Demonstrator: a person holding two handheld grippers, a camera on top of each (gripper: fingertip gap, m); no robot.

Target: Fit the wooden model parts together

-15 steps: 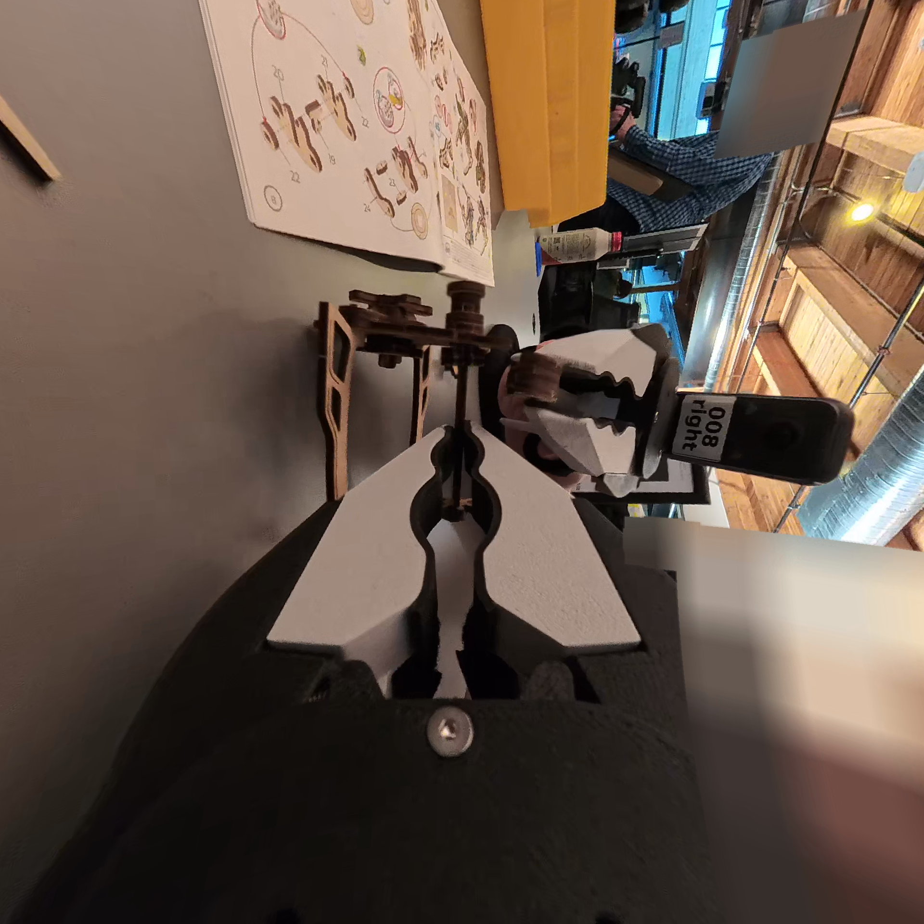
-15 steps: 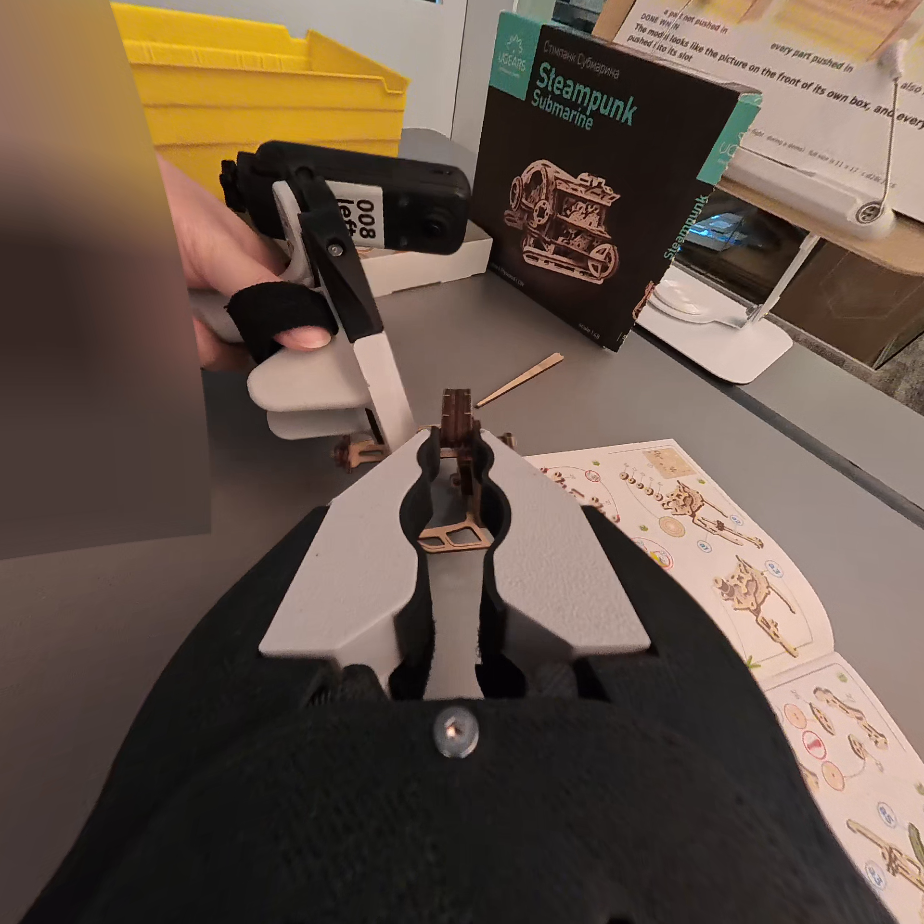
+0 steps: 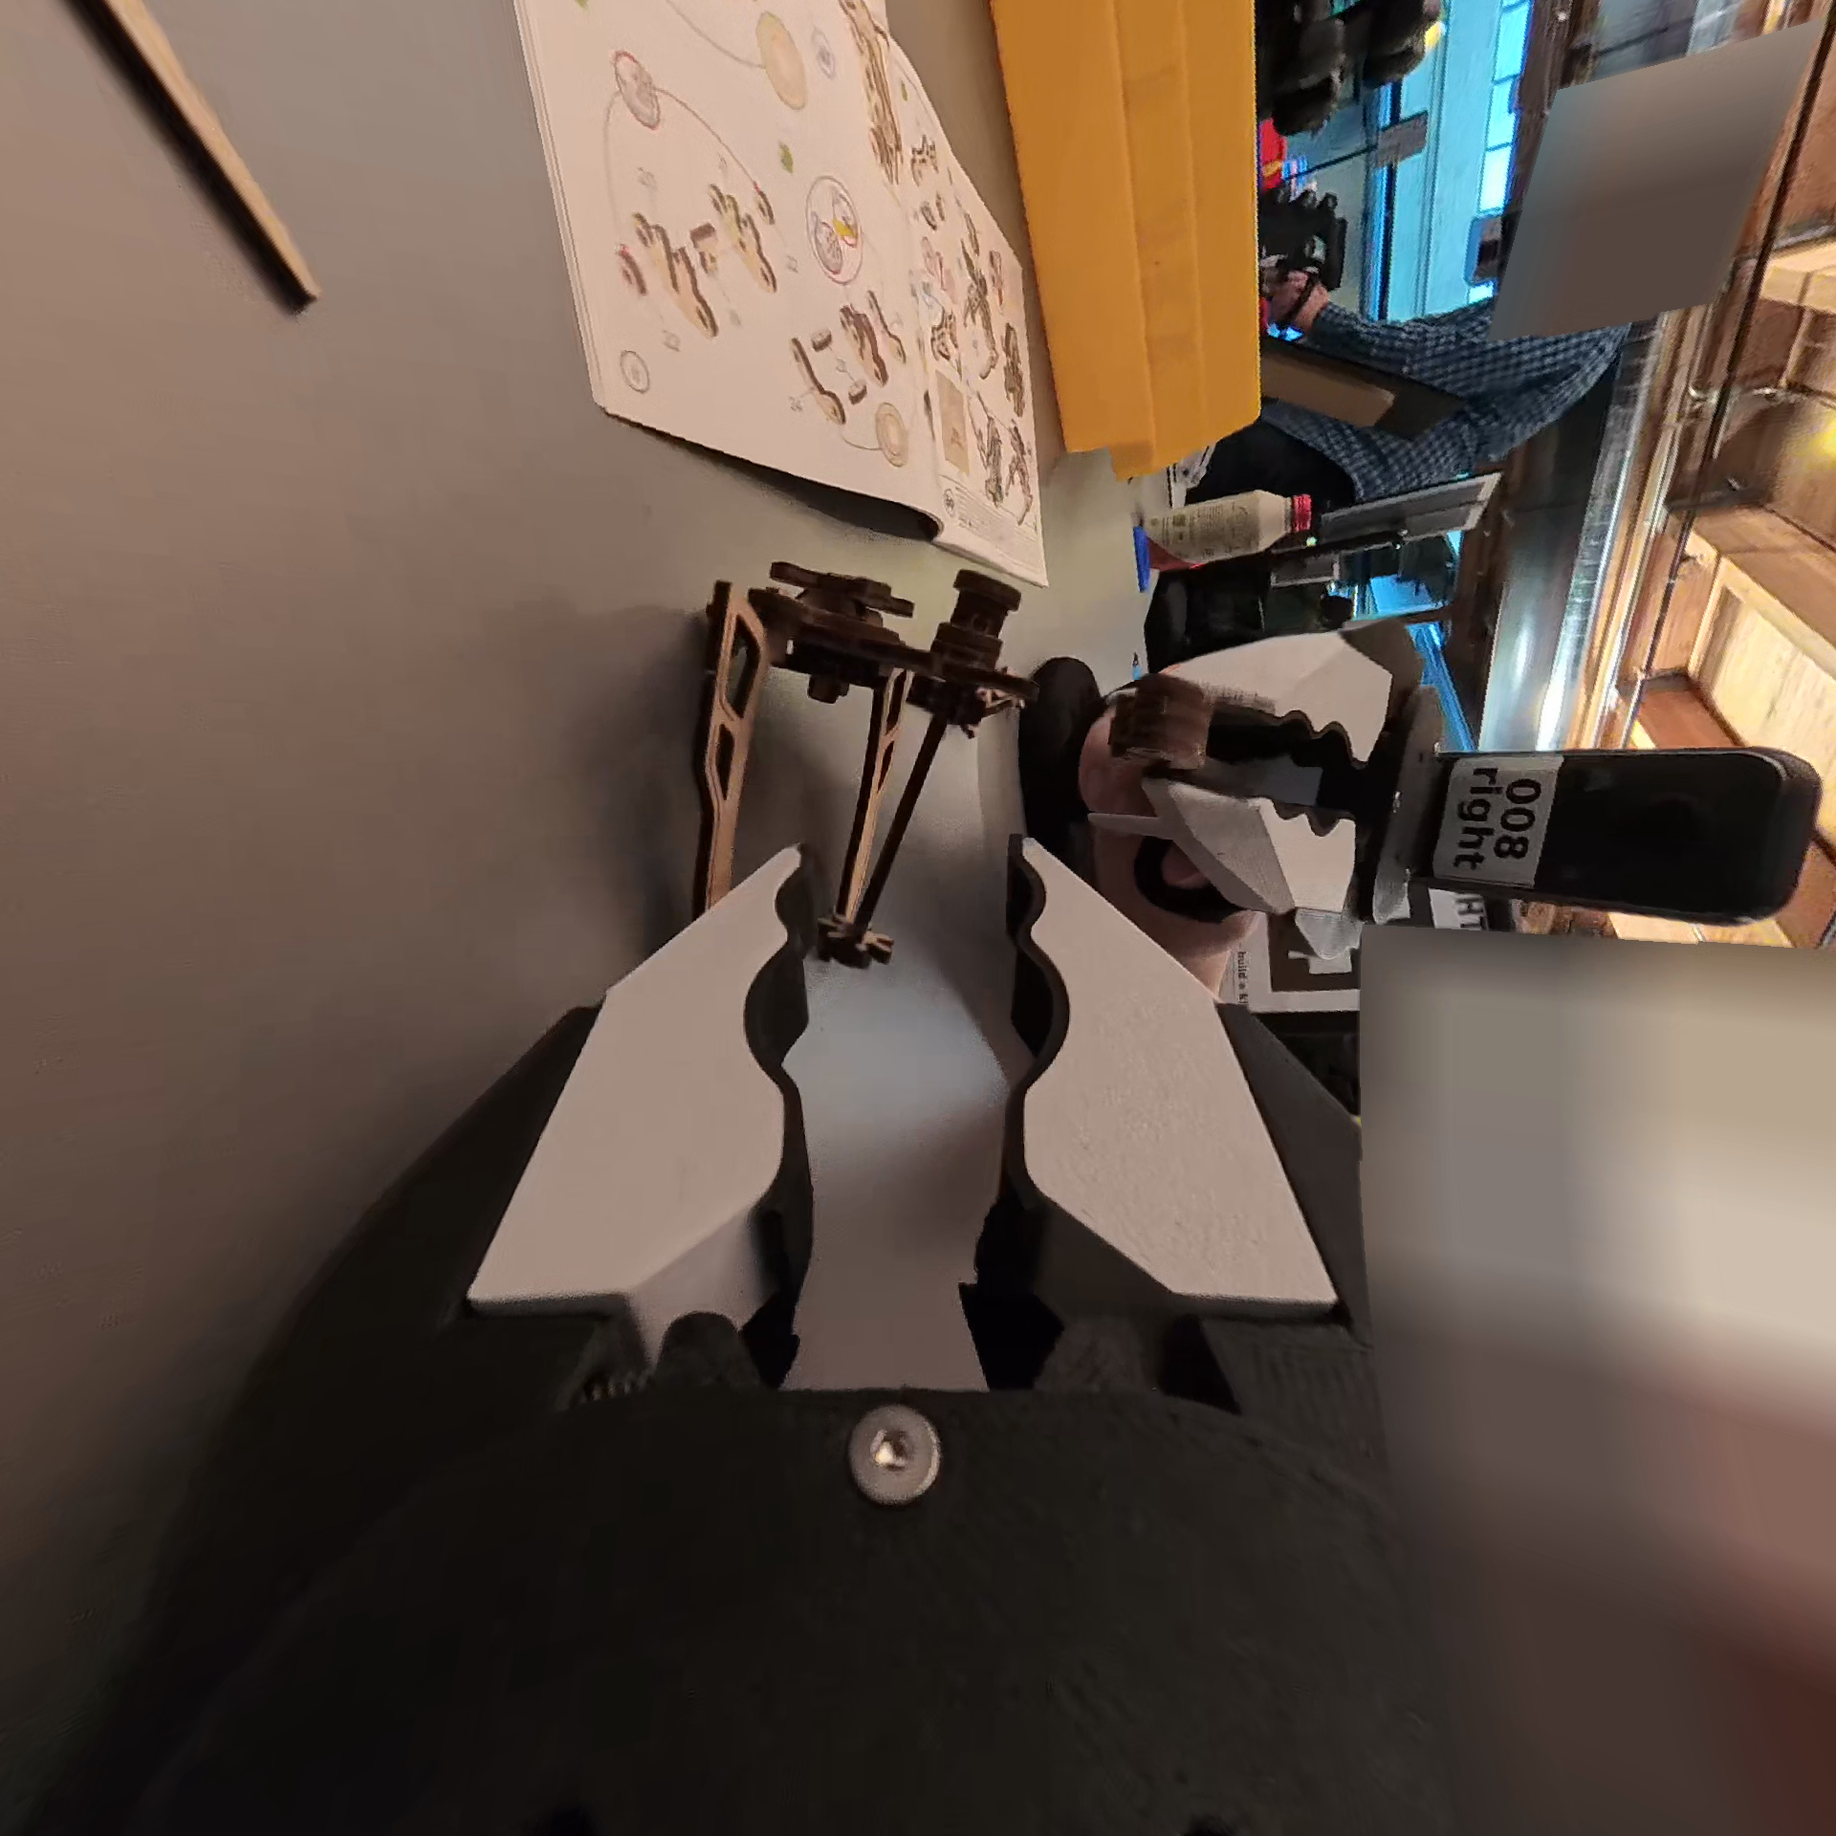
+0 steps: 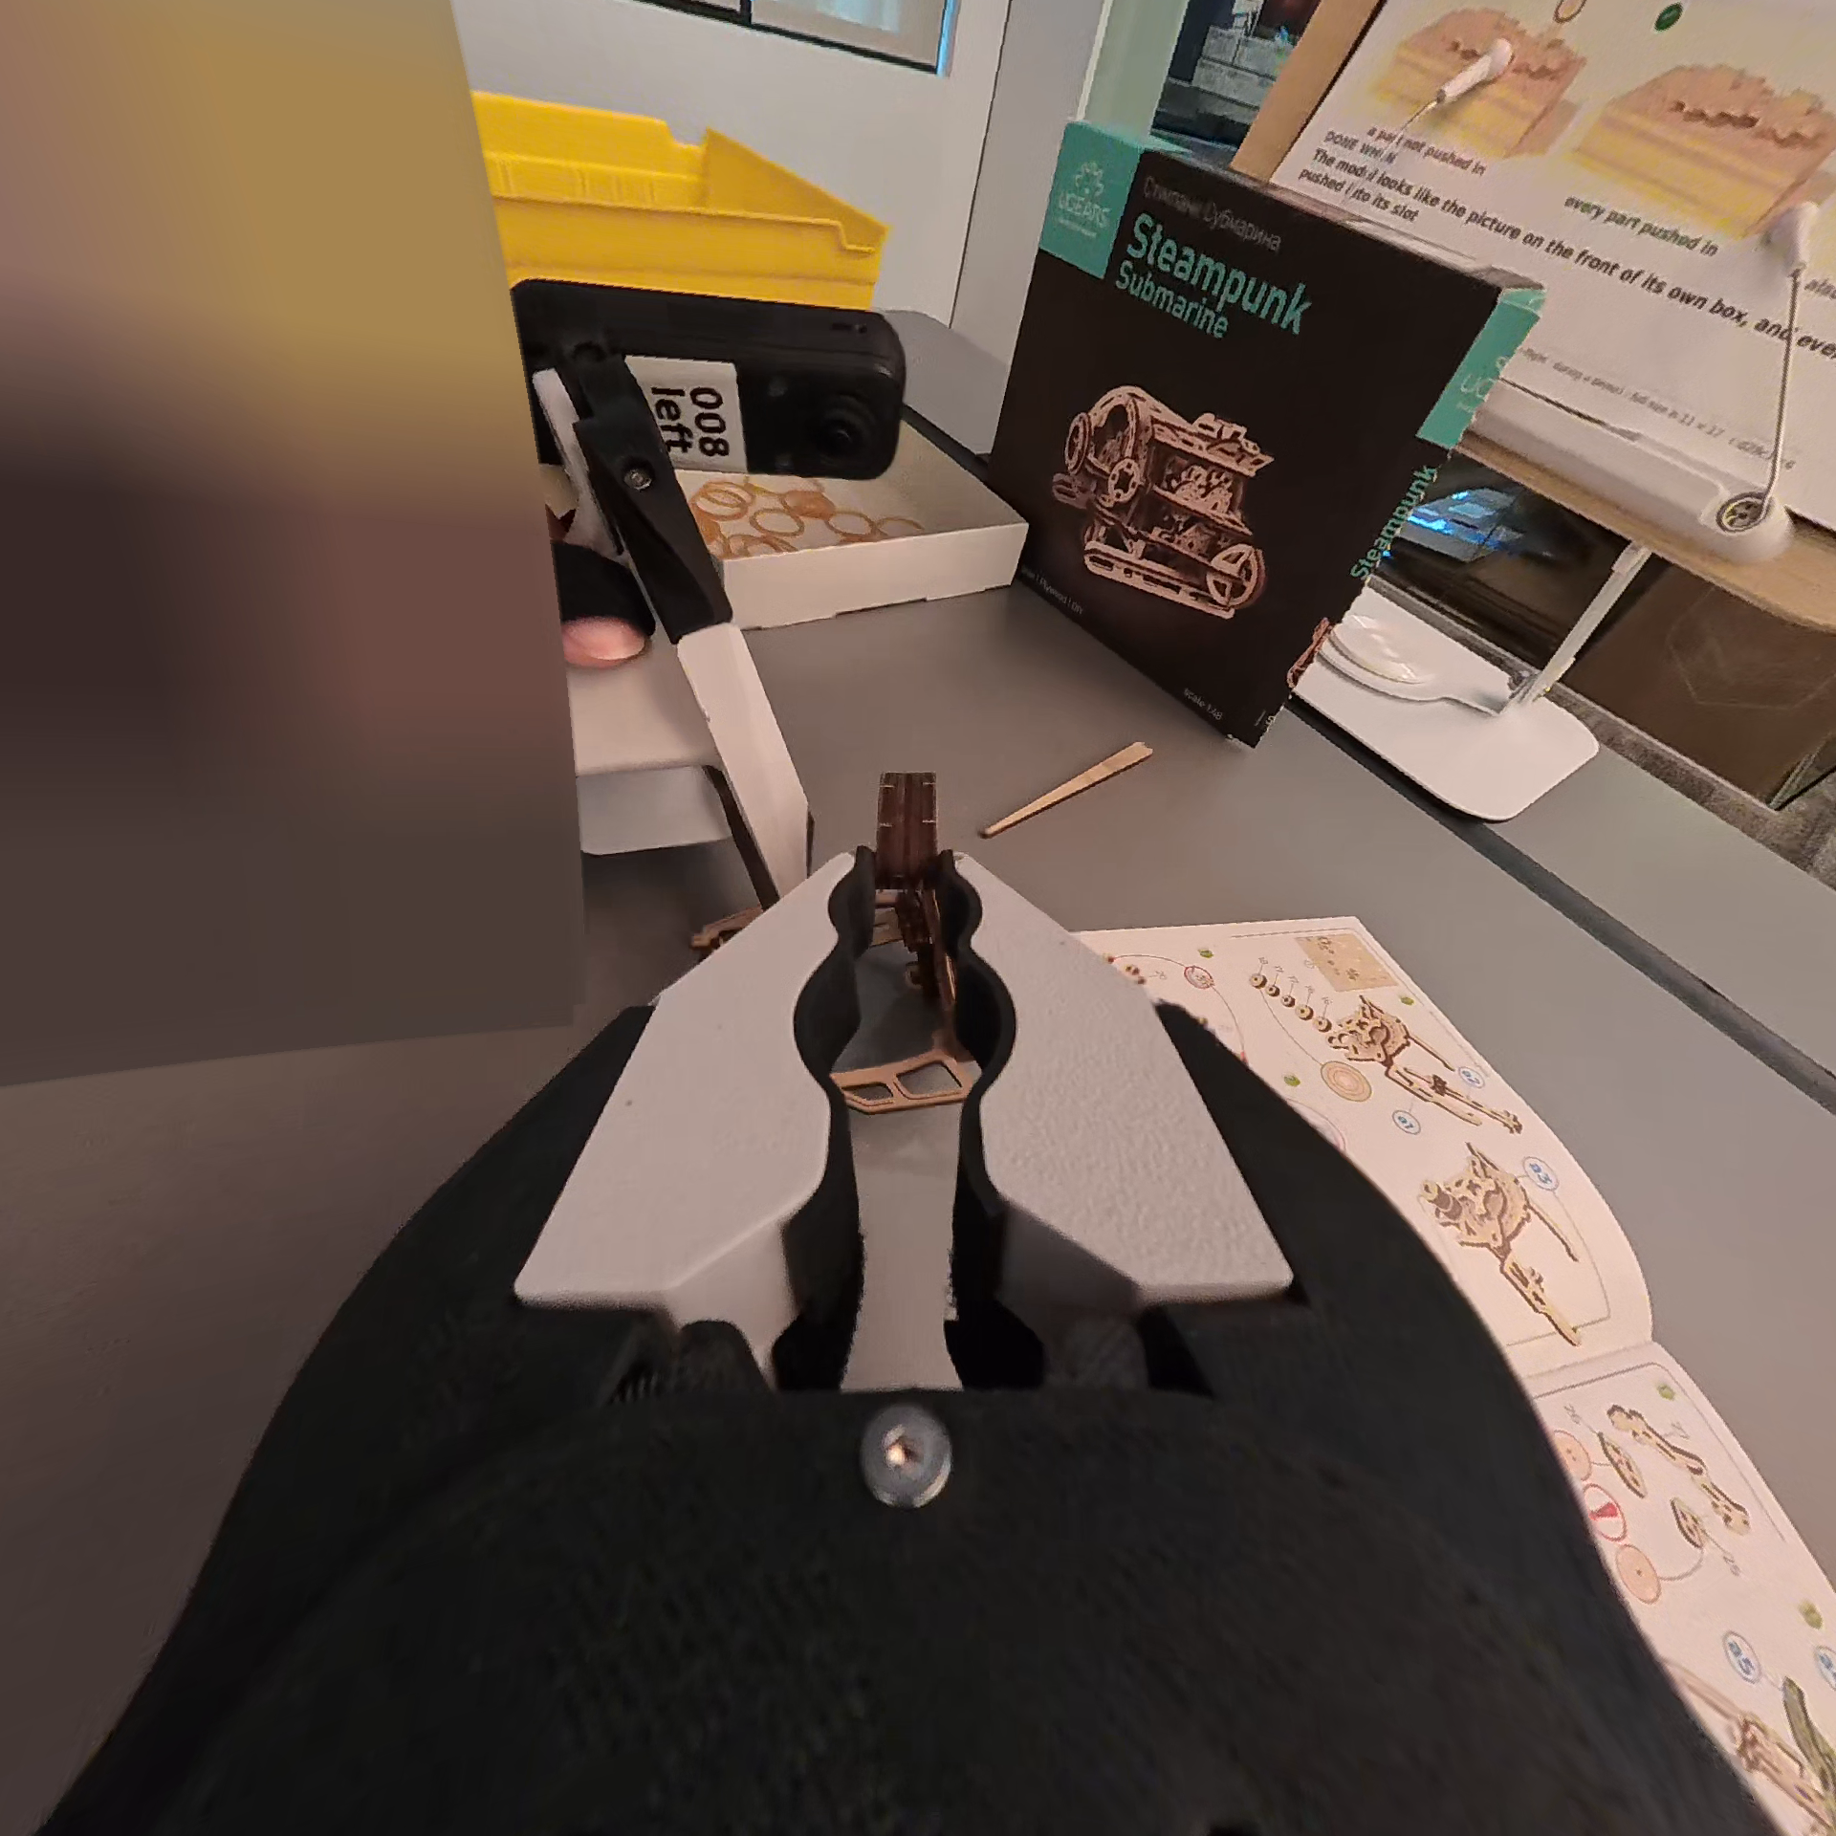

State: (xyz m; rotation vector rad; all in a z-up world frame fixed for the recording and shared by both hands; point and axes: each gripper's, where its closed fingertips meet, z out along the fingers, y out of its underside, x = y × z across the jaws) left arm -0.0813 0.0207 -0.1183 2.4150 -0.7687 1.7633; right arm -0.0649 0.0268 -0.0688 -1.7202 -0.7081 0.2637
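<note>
In the left wrist view, the left gripper (image 3: pixel 904 874) has its pale grey fingers (image 3: pixel 695 1073) spread wide and grasps nothing. Between their tips stands the dark brown laser-cut wooden model frame (image 3: pixel 795 715), with thin struts that meet at a small foot (image 3: pixel 854 939) near the left fingertip; whether the foot touches that finger cannot be told. The frame rests on the grey table (image 3: pixel 298 795). Just beyond it, the right gripper (image 3: pixel 1192 755) is clamped on a small round stack of brown wooden discs (image 3: pixel 1157 717). An open instruction booklet (image 3: pixel 775 248), a yellow plastic bin (image 3: pixel 1123 219) and a loose pale wooden stick (image 3: pixel 209 159) lie farther off.

In the right wrist view, the right gripper's grey fingers (image 4: pixel 715 1083) are drawn nearly together on the disc stack, whose ribbed edge rises above the tips, with part of the frame's lattice base visible in the gap below. The left gripper is close by on the left, one white finger (image 4: pixel 745 735) angled down toward the frame. A dark kit box (image 4: pixel 1242 447) and a white tray of wooden rings (image 4: pixel 825 536) stand behind.

The likely risk is that the frame, no longer gripped, tips or slides when the disc stack is pressed on. A skewed push could also bend the thin struts or jam the stack off its axle.
</note>
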